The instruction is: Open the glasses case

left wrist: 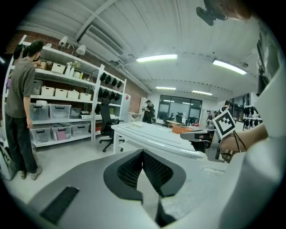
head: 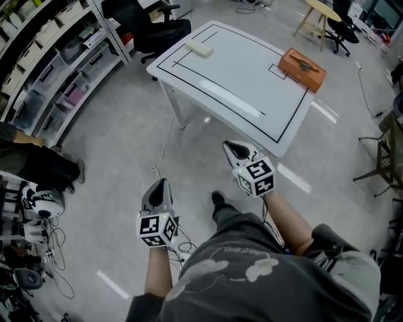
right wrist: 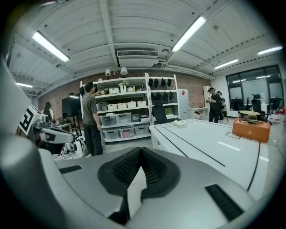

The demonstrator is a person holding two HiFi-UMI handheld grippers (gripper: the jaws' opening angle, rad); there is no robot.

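A white table [head: 252, 88] with black line markings stands ahead of me. An orange box [head: 302, 69] with a dark item on top sits at its far right corner. Near the far left corner lies a pale cream flat object [head: 199, 49]. Which of them is the glasses case I cannot tell. My left gripper [head: 158, 183] hangs over the floor, short of the table, shut and empty. My right gripper [head: 236, 149] is just before the table's near corner, also shut and empty. The right gripper view shows the orange box [right wrist: 251, 127] and the cream object [right wrist: 180, 124] far off on the table [right wrist: 210, 147].
Shelves with storage bins [head: 56, 69] line the left side, and a person [right wrist: 91, 118] stands at them. A black office chair [head: 151, 28] is behind the table's left end. Cables [head: 50, 251] and gear lie on the floor at the left; a wooden stool [head: 318, 19] stands beyond.
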